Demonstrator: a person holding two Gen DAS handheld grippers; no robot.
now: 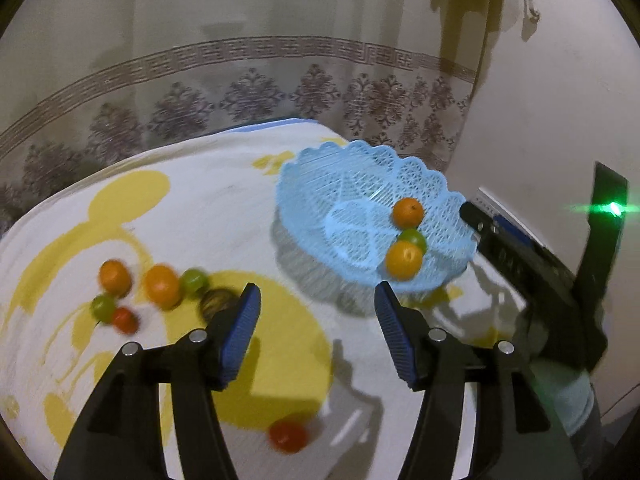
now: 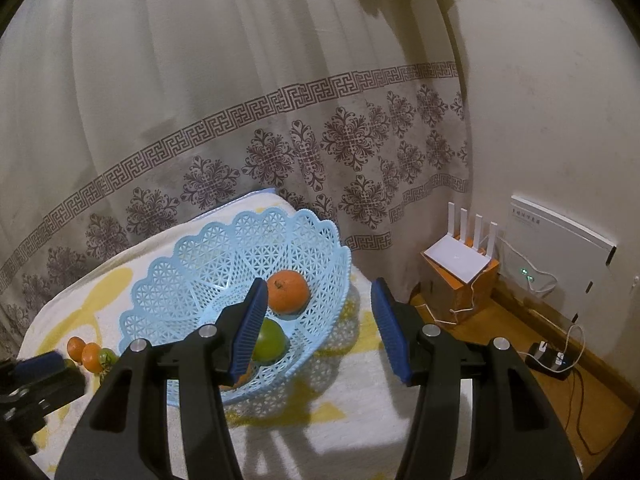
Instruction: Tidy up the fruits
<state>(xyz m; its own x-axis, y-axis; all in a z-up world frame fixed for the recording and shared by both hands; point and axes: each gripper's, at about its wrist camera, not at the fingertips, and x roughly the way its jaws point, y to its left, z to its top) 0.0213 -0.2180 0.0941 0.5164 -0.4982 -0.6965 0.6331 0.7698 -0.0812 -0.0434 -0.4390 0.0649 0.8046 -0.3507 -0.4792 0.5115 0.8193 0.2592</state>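
Note:
A light blue lattice basket (image 1: 320,192) (image 2: 192,264) sits at the table's far right. It holds two oranges (image 1: 407,212) (image 1: 403,259) and a green fruit (image 1: 414,238); the right wrist view shows an orange (image 2: 289,291) and the green fruit (image 2: 270,340). Loose fruits lie at the left: oranges (image 1: 115,277) (image 1: 162,285), green fruits (image 1: 194,280) (image 1: 103,307), a red one (image 1: 125,319), a dark one (image 1: 216,302). Another red fruit (image 1: 288,435) lies near me. My left gripper (image 1: 318,336) is open and empty above the cloth. My right gripper (image 2: 320,332) is open and empty over the basket's right rim.
The table is covered by a white and yellow cloth (image 1: 224,208). A patterned curtain (image 2: 280,120) hangs behind. The right gripper's body (image 1: 540,280) is beside the basket. A router on a box (image 2: 460,264), cables and a power strip (image 2: 550,360) are on the floor at right.

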